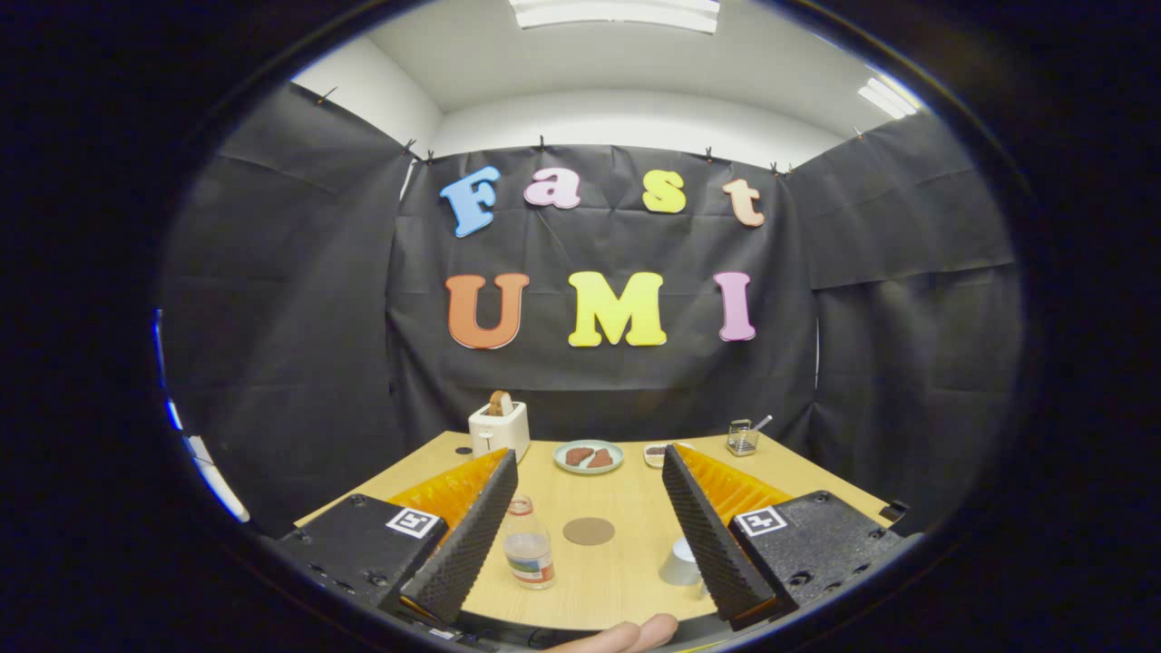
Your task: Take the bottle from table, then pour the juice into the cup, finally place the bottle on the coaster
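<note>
Gripper view: my gripper (590, 535) hangs wide open above the wooden table (626, 580), holding nothing, framing all three targets. Clear plastic bottle (528, 544) stands upright beside the left finger; flat round coaster (589, 531) lies just beyond; smooth pale cup (682, 562) touches the right finger's edge.

light: bright, even, from ceiling panels (617, 13) overhead | glare: panels blown out white | shadows: soft, short, under things on the desk (626, 553) | focus: sharp mid-scene, fingers (467, 544) slightly soft | distortion: strong fisheye bending, blue fringing at rim
</note>
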